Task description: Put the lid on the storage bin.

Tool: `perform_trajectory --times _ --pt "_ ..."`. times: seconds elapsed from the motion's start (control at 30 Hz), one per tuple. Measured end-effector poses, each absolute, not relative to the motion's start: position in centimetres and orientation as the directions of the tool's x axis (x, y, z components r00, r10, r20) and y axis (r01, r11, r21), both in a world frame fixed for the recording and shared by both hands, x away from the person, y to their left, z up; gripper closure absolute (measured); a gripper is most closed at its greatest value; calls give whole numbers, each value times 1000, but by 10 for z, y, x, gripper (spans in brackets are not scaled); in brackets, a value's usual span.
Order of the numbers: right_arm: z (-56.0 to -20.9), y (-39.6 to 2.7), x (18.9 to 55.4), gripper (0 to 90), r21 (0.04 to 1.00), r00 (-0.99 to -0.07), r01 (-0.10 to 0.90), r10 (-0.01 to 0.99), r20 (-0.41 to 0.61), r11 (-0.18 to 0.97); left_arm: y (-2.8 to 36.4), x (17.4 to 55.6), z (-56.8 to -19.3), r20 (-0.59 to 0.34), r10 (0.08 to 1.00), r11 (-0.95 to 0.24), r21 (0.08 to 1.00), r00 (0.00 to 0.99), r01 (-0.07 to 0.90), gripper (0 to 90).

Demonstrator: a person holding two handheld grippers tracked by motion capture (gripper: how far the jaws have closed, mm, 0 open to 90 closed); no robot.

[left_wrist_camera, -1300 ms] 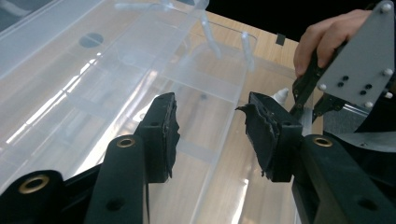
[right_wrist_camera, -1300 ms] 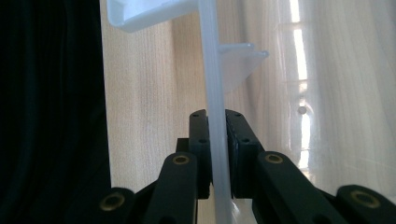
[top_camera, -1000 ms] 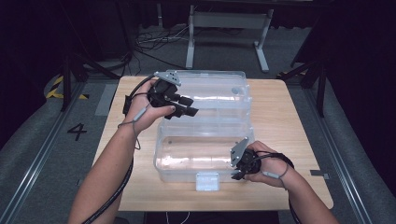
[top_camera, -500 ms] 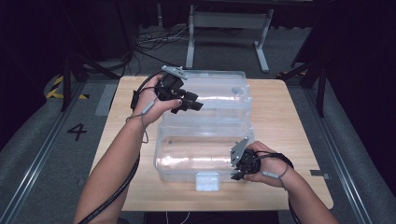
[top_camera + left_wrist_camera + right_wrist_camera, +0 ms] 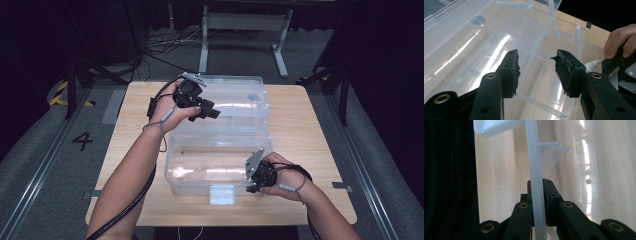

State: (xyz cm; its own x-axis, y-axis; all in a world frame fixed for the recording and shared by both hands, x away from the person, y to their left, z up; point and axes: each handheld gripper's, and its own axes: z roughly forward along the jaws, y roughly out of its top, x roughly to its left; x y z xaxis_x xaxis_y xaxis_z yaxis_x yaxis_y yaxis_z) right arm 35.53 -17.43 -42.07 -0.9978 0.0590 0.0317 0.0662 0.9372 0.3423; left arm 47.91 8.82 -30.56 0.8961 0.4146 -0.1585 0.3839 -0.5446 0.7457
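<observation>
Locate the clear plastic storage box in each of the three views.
High view: the clear plastic storage box sits at the table's middle, lid swung back; the right tool pinches its near right wall.
Left gripper view: its open interior spreads behind the left tool, whose jaws stand apart over it.
Right gripper view: its wall runs upright through the middle, clamped between the jaws.
Shared landmark: the light wooden table.

Left gripper (image 5: 212, 114) — farther over the box (image 5: 235, 92)
</observation>
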Motion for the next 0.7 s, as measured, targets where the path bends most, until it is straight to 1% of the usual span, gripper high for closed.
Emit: perform_trajectory --times 0.47,0.6,0.7 --pt "-421 -174 355 864 338 -998 58 53 22 939 76 484 -311 -155 419 -572 720 895 393 543" --pt "-421 -174 355 864 338 -998 58 53 23 939 73 485 -313 -155 413 -587 708 897 393 564" --pt "-421 -174 355 864 340 -998 55 50 23 939 72 485 -315 -133 414 -606 698 900 382 599"
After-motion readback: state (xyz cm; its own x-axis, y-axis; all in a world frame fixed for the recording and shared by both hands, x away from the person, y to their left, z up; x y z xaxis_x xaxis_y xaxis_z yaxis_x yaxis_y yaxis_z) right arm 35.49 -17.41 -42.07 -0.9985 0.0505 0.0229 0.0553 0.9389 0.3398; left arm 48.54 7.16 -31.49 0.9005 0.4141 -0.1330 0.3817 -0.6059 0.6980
